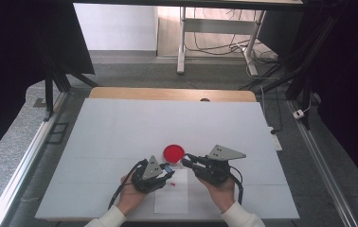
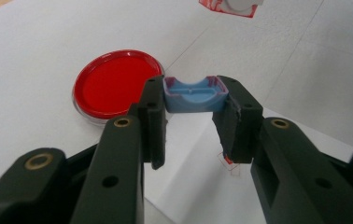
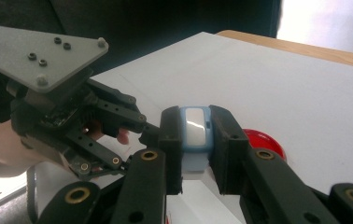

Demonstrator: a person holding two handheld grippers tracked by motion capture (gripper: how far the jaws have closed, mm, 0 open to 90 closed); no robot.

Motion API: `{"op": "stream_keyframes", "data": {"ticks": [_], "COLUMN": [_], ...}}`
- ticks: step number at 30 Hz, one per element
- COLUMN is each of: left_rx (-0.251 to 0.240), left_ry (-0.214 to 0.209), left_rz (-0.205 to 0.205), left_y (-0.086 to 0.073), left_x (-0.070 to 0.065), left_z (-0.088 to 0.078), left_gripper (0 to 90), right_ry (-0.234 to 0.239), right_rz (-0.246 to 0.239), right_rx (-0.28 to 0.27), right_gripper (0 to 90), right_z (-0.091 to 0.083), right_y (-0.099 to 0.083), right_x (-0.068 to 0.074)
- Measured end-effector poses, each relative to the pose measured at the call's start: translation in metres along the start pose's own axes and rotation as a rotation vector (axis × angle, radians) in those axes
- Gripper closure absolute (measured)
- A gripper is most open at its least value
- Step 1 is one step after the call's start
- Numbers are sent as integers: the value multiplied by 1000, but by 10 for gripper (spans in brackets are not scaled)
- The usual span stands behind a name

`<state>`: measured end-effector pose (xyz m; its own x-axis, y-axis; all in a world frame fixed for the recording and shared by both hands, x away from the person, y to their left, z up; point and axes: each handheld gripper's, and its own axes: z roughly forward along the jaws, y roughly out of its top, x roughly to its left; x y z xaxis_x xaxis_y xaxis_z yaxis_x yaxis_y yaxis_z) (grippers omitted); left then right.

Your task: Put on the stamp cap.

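at twelve o'clock the red-and-white packet [image 2: 233,7] is cut off by the edge; the tiny red scrap [image 1: 172,183], perhaps a wrapper, is unreadable.

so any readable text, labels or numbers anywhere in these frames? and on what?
None readable.
Blue cap piece in the left tongs: no print visible.
White-faced blue piece in the right tongs: face glares white, no characters legible.
Red round dish: plain.
Red-and-white packet at the left gripper view's top edge: cut off, pattern blurred.
White paper sheet: small red mark, too small to tell.
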<state>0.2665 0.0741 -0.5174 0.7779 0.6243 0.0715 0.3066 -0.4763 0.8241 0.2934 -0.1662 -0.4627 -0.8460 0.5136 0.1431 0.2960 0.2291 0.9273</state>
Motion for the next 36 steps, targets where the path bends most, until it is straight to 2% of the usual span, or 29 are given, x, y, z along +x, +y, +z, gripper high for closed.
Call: {"op": "stream_keyframes", "data": {"ticks": [9,14,20,36], "left_rx": [3,5,9,9], "left_ry": [-3,-6,-6,3], "left_rz": [20,23,32,40], "left_y": [5,6,6,6], "left_x": [-5,-7,-9,-11], "left_z": [9,13,14,14], "left_gripper": [645,645,645,645], "right_ry": [-3,-24,-32,-41], "right_rz": [14,36,64,101], "right_rx": [17,34,42,63], "right_gripper": [750,751,751,750], "right_z": [3,7,11,16], "right_y": [-1,-2,-3,-6], "right_x": [2,5,7,11]}}
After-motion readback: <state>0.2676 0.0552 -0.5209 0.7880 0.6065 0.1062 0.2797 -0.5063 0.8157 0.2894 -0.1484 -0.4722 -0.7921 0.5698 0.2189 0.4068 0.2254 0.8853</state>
